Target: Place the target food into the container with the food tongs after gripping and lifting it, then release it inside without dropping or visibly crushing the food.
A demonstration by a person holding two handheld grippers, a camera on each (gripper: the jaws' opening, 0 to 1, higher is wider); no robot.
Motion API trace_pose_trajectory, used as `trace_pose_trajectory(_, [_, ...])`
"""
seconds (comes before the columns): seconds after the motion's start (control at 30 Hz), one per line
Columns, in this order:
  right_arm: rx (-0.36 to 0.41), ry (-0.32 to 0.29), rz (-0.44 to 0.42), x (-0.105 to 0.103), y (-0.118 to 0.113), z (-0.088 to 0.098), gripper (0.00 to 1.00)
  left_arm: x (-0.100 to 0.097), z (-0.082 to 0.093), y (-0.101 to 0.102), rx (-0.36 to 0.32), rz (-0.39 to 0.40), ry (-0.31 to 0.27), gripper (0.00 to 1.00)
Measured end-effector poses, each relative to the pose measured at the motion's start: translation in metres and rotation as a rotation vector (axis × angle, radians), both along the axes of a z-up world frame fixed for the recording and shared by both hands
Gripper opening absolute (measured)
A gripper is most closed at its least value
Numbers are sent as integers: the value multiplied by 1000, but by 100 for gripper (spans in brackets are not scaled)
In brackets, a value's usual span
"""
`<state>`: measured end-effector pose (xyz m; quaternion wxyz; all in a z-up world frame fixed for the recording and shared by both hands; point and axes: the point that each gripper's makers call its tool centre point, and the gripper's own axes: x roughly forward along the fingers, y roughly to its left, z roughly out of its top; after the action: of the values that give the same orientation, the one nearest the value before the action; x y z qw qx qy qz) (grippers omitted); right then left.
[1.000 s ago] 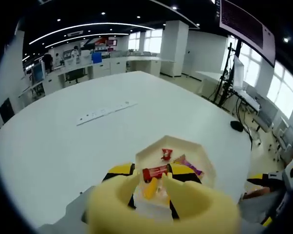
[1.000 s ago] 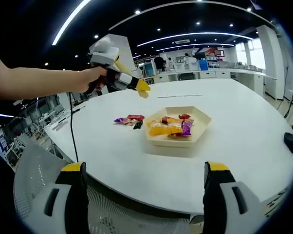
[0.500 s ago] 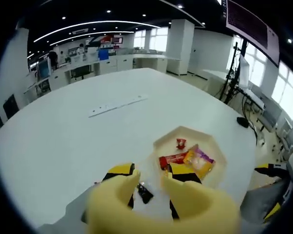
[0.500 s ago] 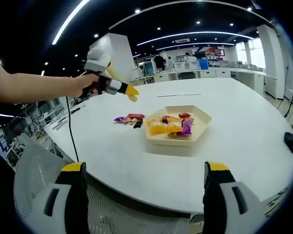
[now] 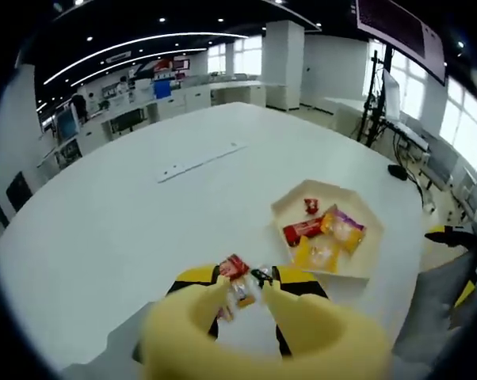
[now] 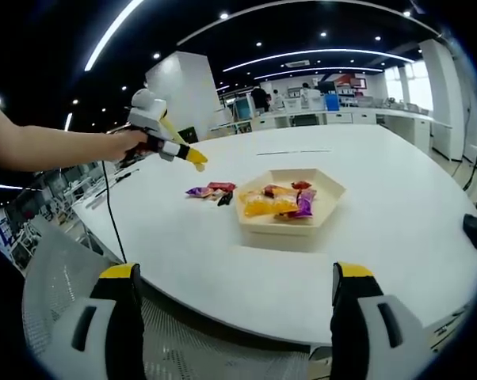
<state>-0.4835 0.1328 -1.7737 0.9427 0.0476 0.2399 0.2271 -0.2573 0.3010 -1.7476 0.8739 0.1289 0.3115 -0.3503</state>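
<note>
Hovering above the white tabletop, the left claw, tongs parted and empty, is aimed at loose wrapped snacks lying beside the hexagonal container. One wrapper should be straddled squarely, closed on gently. Right claw is held wide open, idle.

A big white round table sits in the middle of a large room. A long white power strip lies flat on it, well away from the edge. Near the far rim lies a small black mouse — it shows in the other view too, beside the table's edge. Past the table stand white desks with screens and a blue box. A thick white pillar rises behind them. Bright windows line one side. Long curved lights and small round lights glow on the dark ceiling — a big dark screen hangs up high.
</note>
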Motion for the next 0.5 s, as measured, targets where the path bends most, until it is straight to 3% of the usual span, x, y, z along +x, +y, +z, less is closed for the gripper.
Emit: trace_pose_trajectory(0.5, [-7,12,-3,-1,0,-2,100,0,-16,26,59,-83,-7,23])
